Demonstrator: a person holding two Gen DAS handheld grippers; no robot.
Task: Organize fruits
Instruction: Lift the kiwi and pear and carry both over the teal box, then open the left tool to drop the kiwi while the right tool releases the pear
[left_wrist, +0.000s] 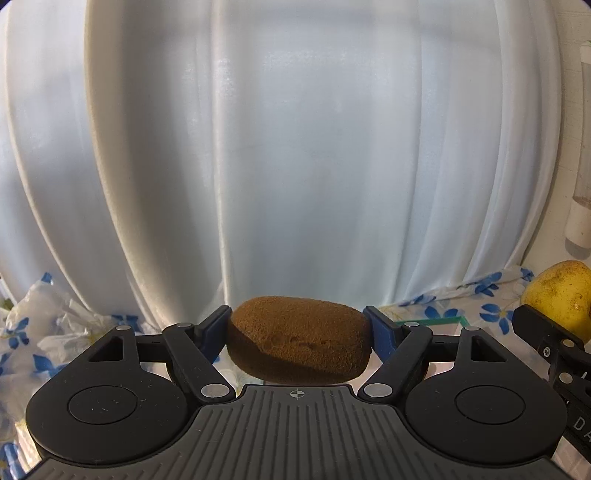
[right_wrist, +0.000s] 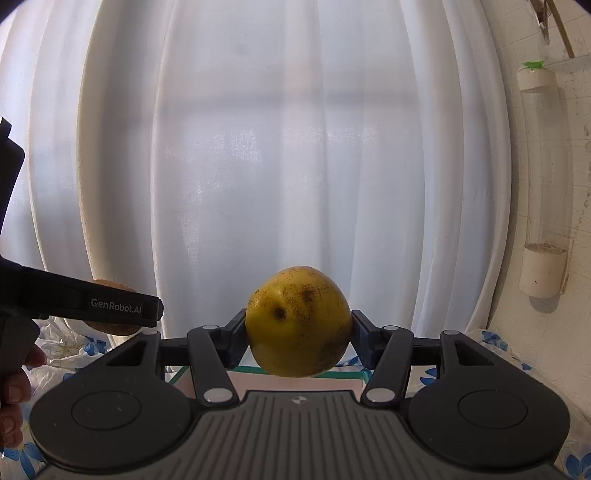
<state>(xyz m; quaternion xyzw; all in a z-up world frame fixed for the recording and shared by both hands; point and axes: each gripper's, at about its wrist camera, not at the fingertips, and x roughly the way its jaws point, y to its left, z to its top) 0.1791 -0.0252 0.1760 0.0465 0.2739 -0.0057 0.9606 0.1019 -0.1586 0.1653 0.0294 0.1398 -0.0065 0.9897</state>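
Left gripper (left_wrist: 298, 338) clamped on a kiwi (left_wrist: 299, 341), jaws fairly wide, pads pressing its two ends so the fruit lies crosswise, held clear above the floral tablecloth (left_wrist: 461, 299) with the white curtain (left_wrist: 295, 147) behind. Kiwi likely light and somewhat soft: fuzzy skin should grip well, but a hard squeeze could bruise it; the end-to-end hold looks secure. Skin brown, matte, faint dents on the near face. To its right, the right gripper (right_wrist: 298, 326) closed on a yellow fruit (right_wrist: 298, 321), jaws at a middling spread, pads on its left and right flanks. Probably a guava or pear, cannot tell which. Judged heavier and firmer, smooth skin perhaps slippery, so the hold across the widest part suits it. Yellow, brown-speckled, dark spot near the top. It hangs above a green-edged tray (right_wrist: 354, 374) on the table.
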